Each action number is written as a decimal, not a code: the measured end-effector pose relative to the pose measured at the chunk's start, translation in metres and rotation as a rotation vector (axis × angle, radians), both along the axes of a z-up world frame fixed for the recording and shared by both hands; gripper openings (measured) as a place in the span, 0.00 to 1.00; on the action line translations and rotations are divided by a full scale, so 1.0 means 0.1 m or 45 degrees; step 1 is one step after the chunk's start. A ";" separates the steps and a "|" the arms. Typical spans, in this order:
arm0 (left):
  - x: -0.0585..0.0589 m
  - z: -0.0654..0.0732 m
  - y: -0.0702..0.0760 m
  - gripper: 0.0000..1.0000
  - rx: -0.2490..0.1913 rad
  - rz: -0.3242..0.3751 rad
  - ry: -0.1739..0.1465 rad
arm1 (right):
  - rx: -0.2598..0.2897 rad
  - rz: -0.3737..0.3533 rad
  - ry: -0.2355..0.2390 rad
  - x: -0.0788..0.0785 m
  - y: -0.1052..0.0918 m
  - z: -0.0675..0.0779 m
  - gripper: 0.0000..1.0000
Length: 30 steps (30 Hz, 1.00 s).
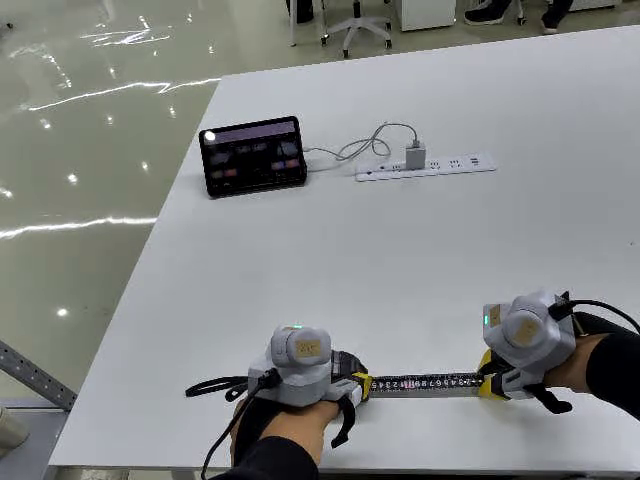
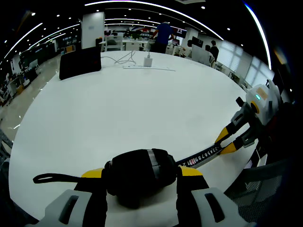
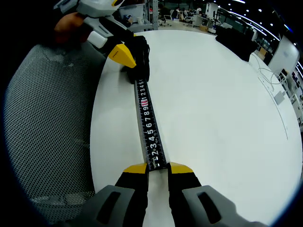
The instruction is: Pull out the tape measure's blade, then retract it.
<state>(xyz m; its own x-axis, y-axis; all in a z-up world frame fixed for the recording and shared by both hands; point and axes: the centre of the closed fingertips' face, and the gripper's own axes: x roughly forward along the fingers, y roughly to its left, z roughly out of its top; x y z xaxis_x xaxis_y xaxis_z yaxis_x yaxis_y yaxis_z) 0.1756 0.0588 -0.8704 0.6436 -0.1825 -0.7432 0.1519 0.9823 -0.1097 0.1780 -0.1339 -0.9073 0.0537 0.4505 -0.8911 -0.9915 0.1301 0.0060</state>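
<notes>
L gripper [image 2: 141, 172]: jaws closed in on the black rounded tape measure case [image 2: 138, 185], yellow-tipped fingers [image 2: 93, 173] pressed to either flank. Case sits on the white tabletop [image 2: 118, 109], right betw. the tips. Thin black wrist strap [image 2: 51, 178] trails off the case to this gripper's left.

Steel blade w/ black printed numerals [image 3: 150, 125] is out of the case and lies flat, just above or on the table (can't tell which). It runs off to L gripper's right and ends in R gripper [image 3: 158, 168]. R jaws are nearly together, pinching the blade's free end betw. yellow tips. From R gripper the blade goes straight ahead to the case; L gripper holds it at the far end.

Head view: both grippers near the table's near edge, blade spanning betw. them.

Well ahead of L gripper, a bit left: dark flat tablet w/ lit screen [image 1: 252, 155]. Farther ahead, white power strip [image 1: 440, 166] w/ white charger block [image 1: 415, 156] plugged in.

Beside R gripper, on its left: grey mesh chair back [image 3: 42, 137].
</notes>
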 end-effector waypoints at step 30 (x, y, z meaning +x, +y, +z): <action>0.00 0.00 0.00 0.55 -0.003 0.000 0.000 | 0.042 0.025 -0.018 -0.02 0.15 0.00 0.10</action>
